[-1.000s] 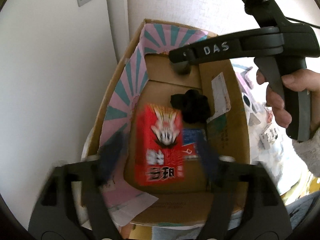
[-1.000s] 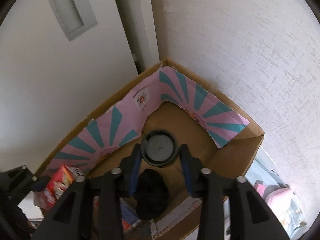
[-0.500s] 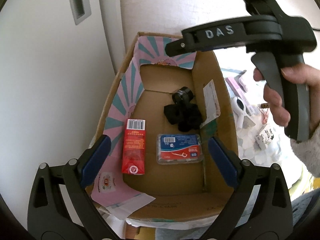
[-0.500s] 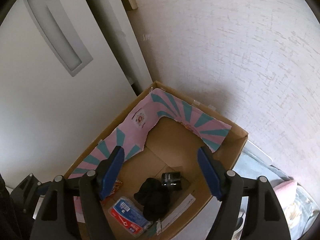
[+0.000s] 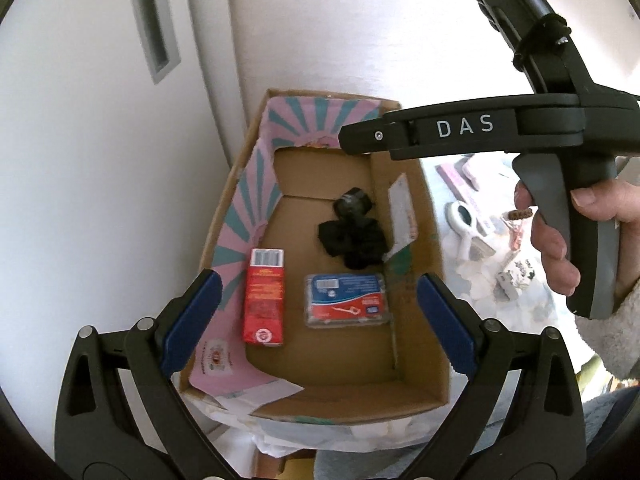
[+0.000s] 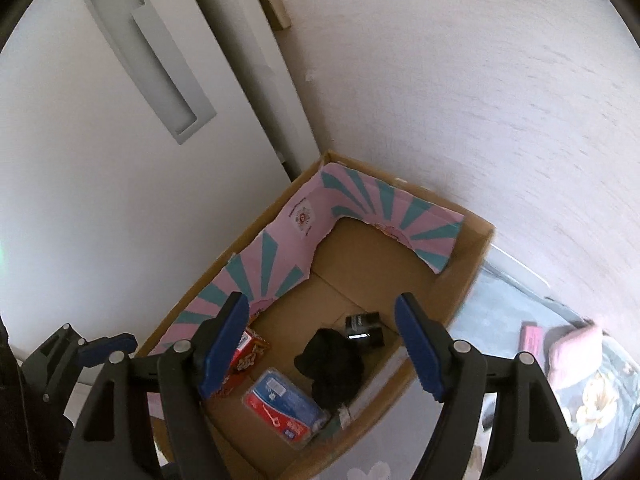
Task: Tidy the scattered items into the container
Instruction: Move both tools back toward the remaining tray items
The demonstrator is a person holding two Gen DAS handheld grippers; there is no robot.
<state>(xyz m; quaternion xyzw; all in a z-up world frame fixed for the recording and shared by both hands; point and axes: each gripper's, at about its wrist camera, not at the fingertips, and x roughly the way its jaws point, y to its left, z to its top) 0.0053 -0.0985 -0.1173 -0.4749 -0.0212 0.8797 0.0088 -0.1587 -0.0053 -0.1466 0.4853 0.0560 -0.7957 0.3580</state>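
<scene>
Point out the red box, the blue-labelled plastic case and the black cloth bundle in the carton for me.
red box (image 5: 265,297), left wrist view, middle of its top face
blue-labelled plastic case (image 5: 345,299), left wrist view, centre of its lid
black cloth bundle (image 6: 331,364), right wrist view, middle of the fabric

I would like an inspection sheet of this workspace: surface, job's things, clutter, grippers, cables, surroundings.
Surface: grey patterned cloth beside the box.
Job's things: cardboard box holds red carton, blue floss-pick pack, black fabric, small black cap-like item.
Clutter: white clip, pink items and small bits outside the box.
Grippers: left gripper and right gripper, jaws open, empty, above the box.
Cables: nothing seen.
Surroundings: white door, textured wall.
</scene>
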